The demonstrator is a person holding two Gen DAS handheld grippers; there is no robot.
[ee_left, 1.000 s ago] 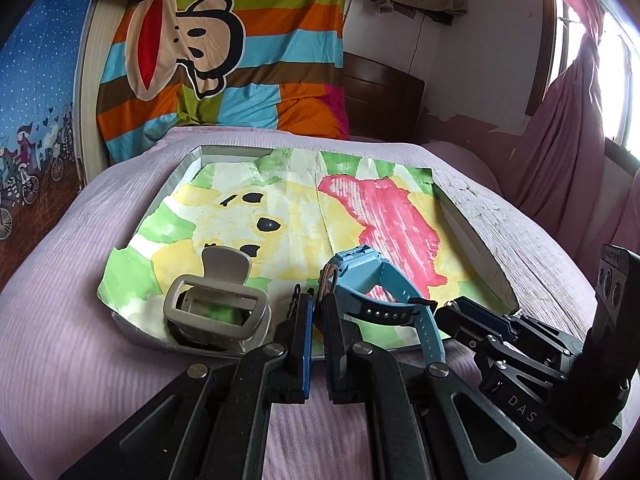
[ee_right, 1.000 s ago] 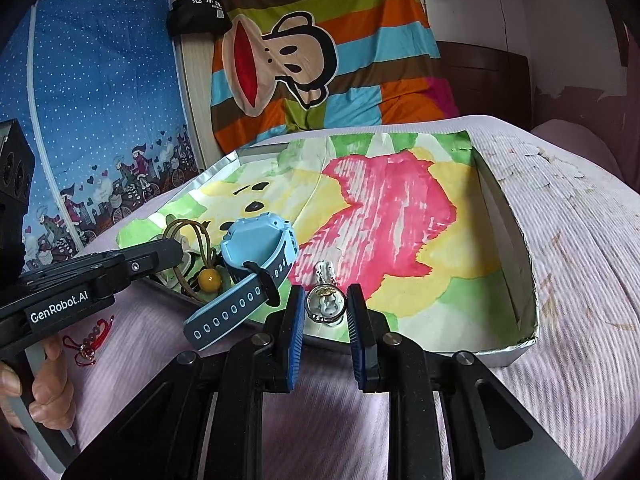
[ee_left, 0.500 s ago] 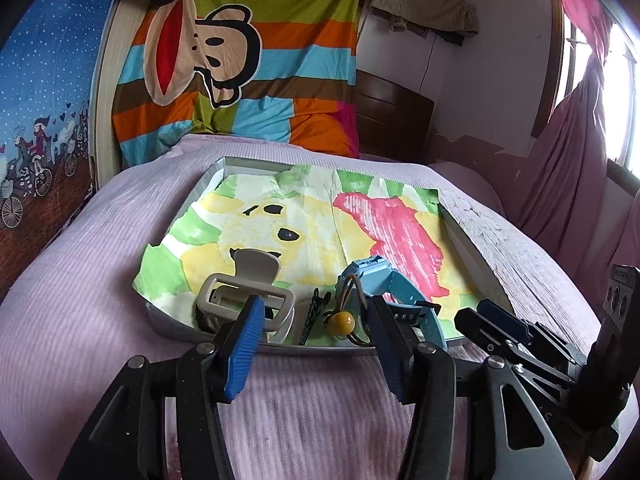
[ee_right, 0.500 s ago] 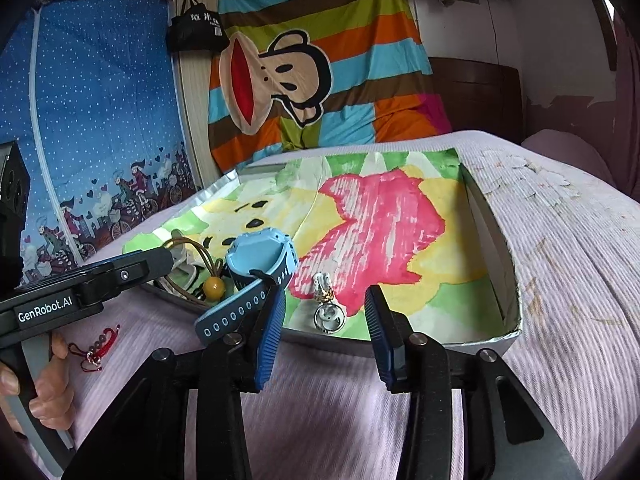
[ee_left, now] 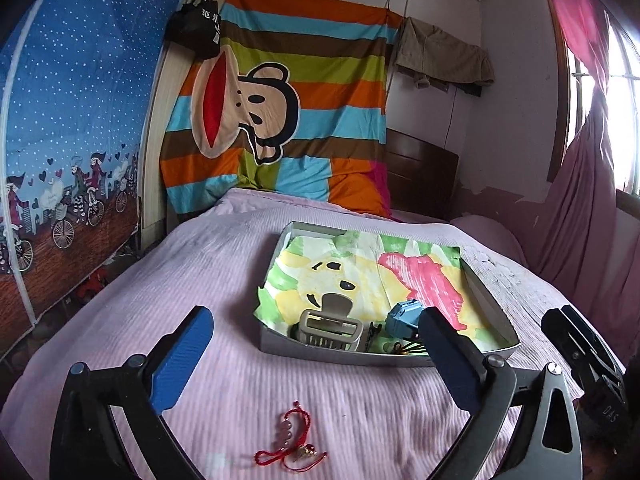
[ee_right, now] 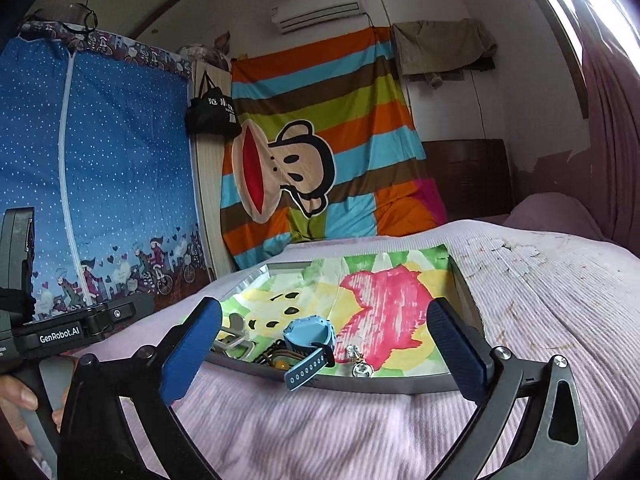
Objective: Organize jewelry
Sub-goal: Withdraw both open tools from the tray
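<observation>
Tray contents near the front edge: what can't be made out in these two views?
- Left wrist view: the blue watch is half hidden by the left gripper's finger; the dark bits beside it are too small to name.
- Right wrist view: the grey hair clip sits behind the right gripper's finger; the red string bracelet is out of frame.

Your left claw (ee_left: 316, 356) has black angular arms, each ending in a blue rubber pad, with a silver screw at every pivot. Your right claw (ee_right: 324, 354) is built the same: black arms, blue pads, round silver screws. Seen from the right wrist, the left unit's black body carries white "GenRobot.AI" lettering, and your hand (ee_right: 18, 408) wraps its grey handle.
</observation>
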